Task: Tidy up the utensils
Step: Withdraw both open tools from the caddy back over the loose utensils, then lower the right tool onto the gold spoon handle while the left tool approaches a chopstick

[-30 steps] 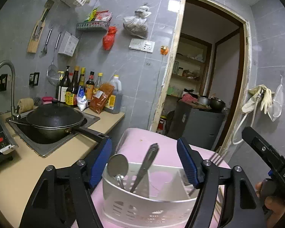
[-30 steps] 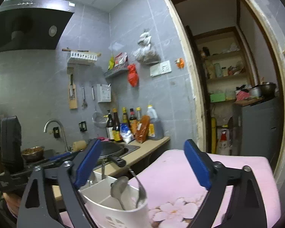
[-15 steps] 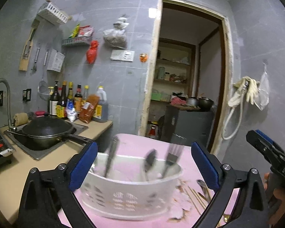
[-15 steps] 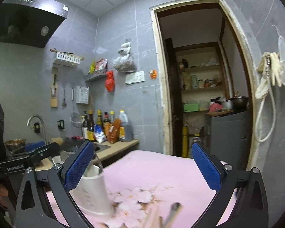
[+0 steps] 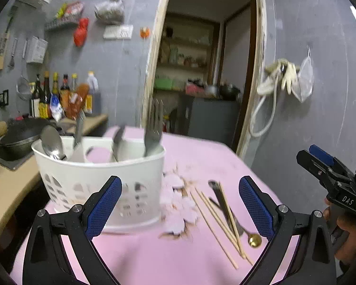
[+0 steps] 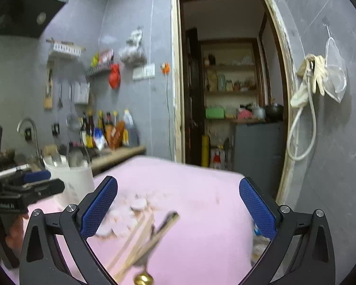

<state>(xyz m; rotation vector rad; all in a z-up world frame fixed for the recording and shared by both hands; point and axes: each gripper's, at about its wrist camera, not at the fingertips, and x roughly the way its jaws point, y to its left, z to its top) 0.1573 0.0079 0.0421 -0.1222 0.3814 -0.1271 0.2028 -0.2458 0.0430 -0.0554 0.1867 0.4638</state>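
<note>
**Both tools backed off caddy, loose utensils now in frame**

Kitchen backdrop unchanged; pink cloth worktop (image 5: pixel 140 256) carries everything. Left to right:

- White caddy (image 5: pixel 99 180): stands upright on the left of the worktop, holding a spoon (image 5: pixel 51 143), 2 forks and 1 darker piece. 1 s ago it sat between the left tool's pads; now it is ahead of them and off to the left.
- Left tool (image 5: pixel 179 207): jaws have just been opening, now fully spread, nothing between them, no contact with the caddy.
- Chopsticks (image 5: pixel 216 216) and a gold-tipped spoon (image 5: pixel 254 238): lie flat on the cloth right of the caddy, near but not touching it.
- Right tool (image 6: pixel 178 207): jaws also just opened wider, spread, empty, pointing over the loose pile.

Read: caddy looks placed and released. Likely next is picking the loose pieces, right tool closest. Frames blurred, so exact count of sticks unclear.
</note>
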